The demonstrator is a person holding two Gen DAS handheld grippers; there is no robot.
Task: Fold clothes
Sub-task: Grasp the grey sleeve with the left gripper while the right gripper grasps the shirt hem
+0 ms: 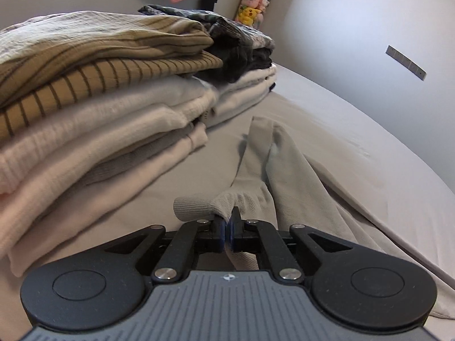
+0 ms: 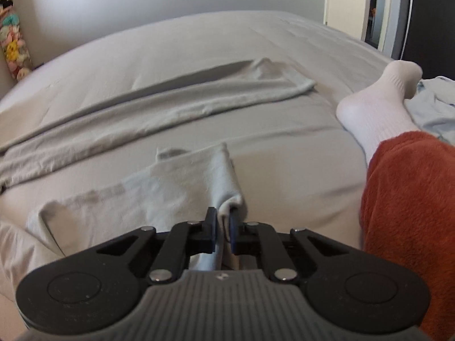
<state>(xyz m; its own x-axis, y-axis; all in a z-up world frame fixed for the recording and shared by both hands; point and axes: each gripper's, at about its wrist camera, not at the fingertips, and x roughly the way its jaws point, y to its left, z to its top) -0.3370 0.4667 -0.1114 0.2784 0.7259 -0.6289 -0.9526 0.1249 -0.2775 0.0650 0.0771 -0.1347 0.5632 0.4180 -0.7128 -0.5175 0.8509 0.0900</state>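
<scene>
A pale grey-beige long-sleeved garment (image 1: 287, 170) lies spread on the bed. In the left wrist view its ribbed cuff (image 1: 193, 206) sticks out beside my left gripper (image 1: 227, 221), which is shut on the sleeve end. In the right wrist view my right gripper (image 2: 224, 221) is shut on a folded edge of the same garment (image 2: 176, 187); one long sleeve (image 2: 170, 105) stretches across the bed behind it. A stack of folded clothes (image 1: 99, 108) rises to the left of my left gripper.
The bed sheet (image 2: 284, 170) runs to the wall. A person's leg in a rust fleece trouser (image 2: 409, 213) and a white sock (image 2: 378, 99) lies on the right, beside a light blue cloth (image 2: 435, 105). Plush toys (image 1: 253, 2) hang in the corner.
</scene>
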